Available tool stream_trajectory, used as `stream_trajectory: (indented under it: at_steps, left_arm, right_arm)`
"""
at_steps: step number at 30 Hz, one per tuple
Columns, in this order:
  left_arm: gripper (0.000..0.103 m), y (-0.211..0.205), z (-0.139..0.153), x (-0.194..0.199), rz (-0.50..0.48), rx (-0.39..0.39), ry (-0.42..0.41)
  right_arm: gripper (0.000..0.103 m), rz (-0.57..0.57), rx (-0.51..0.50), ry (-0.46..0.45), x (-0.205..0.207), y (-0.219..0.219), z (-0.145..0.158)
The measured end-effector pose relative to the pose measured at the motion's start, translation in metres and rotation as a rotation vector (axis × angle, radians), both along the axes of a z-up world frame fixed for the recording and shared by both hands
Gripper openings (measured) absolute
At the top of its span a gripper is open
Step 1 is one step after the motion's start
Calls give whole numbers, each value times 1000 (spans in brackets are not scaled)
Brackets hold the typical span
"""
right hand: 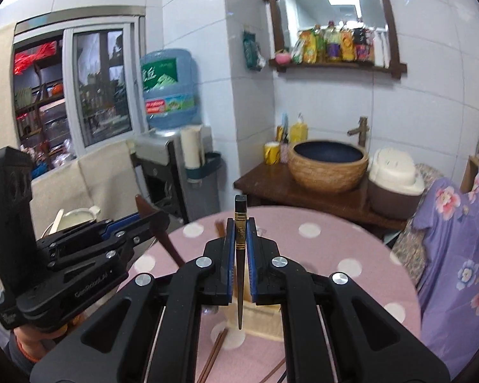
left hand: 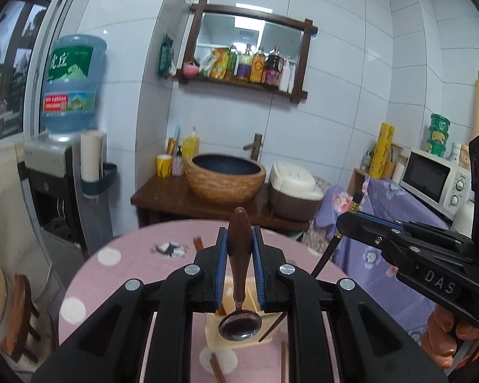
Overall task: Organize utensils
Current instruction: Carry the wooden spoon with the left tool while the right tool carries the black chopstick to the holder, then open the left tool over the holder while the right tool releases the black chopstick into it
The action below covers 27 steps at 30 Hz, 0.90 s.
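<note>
Wooden-handled spoon (left hand: 239,255) clamped in left gripper (left hand: 240,239); right gripper (right hand: 239,236) pinches chopstick (right hand: 240,255).

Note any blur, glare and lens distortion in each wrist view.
Left wrist view: fisheye bends the wall tiles, dark corners; water jug smeared, spoon sharp, glare on its bowl. Right wrist view: same bending; mirror shelf and jug soft, chopstick crisp.
</note>
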<state>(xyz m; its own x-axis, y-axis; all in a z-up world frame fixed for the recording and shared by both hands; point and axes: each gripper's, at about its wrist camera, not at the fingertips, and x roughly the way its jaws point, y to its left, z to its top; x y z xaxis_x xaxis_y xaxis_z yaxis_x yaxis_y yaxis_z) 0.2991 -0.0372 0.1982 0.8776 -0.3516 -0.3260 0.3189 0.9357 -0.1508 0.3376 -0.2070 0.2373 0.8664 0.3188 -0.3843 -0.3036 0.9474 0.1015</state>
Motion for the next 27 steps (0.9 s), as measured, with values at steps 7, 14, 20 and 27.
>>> stream_trajectory:
  at_steps: [7, 14, 20, 27]
  left_arm:
    - [16, -17, 1, 41, 66, -1, -12]
    - [16, -26, -34, 70, 82, -2, 53]
    - [16, -26, -34, 70, 84, 2, 54]
    - [16, -39, -60, 75, 64, 45, 89]
  right_arm:
    - [8, -94, -22, -48, 28, -9, 12]
    - [8, -115, -12, -41, 47, -14, 5]
    - [8, -118, -4, -61, 52, -17, 17]
    - [8, -122, -4, 14, 68, -13, -29]
